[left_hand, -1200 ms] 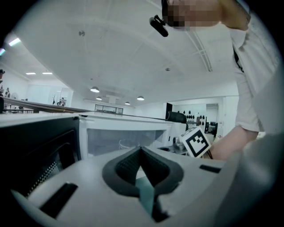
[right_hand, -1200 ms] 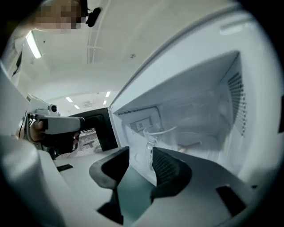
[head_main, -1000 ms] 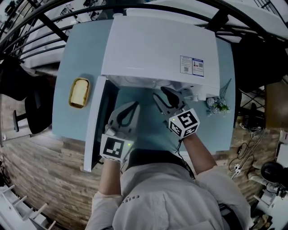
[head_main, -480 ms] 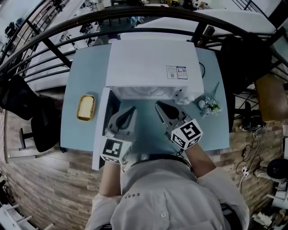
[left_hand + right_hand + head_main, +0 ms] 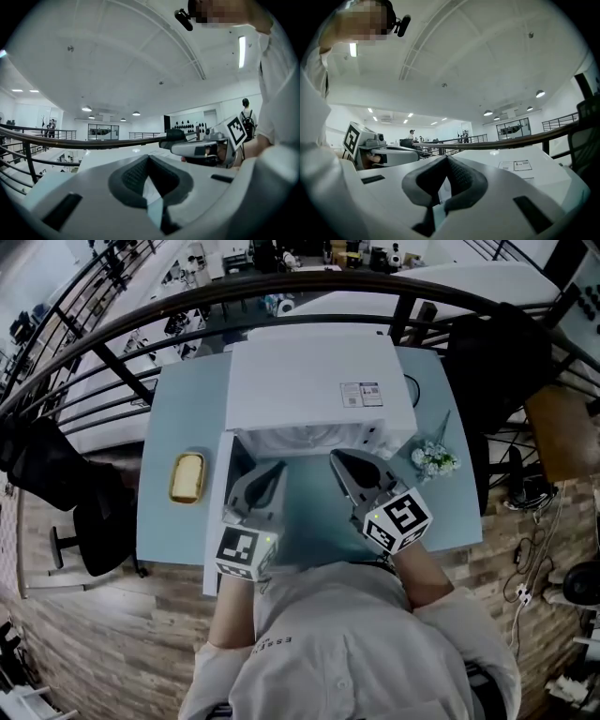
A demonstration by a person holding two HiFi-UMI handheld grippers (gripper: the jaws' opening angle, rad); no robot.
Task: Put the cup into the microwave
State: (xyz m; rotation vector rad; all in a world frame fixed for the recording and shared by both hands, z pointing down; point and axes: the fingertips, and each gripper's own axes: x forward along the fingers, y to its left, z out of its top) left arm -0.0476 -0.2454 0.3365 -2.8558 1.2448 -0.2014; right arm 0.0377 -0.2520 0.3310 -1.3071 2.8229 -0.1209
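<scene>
A white microwave [image 5: 309, 381] stands on the light blue table [image 5: 178, 418], its door [image 5: 217, 512] swung open to the left. No cup shows in any view, and the oven's inside is mostly hidden. My left gripper [image 5: 277, 468] hangs in front of the opening, shut with nothing in it. My right gripper [image 5: 337, 457] hangs beside it, also shut and empty. In the left gripper view the pads of my left gripper [image 5: 149, 158] meet over the microwave's top [image 5: 108, 157]. The right gripper view shows my right gripper [image 5: 446, 159] closed above the oven's labelled top [image 5: 520, 165].
A yellow loaf-like object [image 5: 187, 477] lies on the table left of the door. A small bunch of flowers [image 5: 431, 460] stands to the right of the microwave. A dark railing [image 5: 281, 292] curves behind the table, and a black chair [image 5: 56, 484] stands to the left.
Both grippers have lifted and drawn back from the microwave's opening. The right gripper's jaws, spread wide a second ago, have closed. The head view now takes in more of the room.
</scene>
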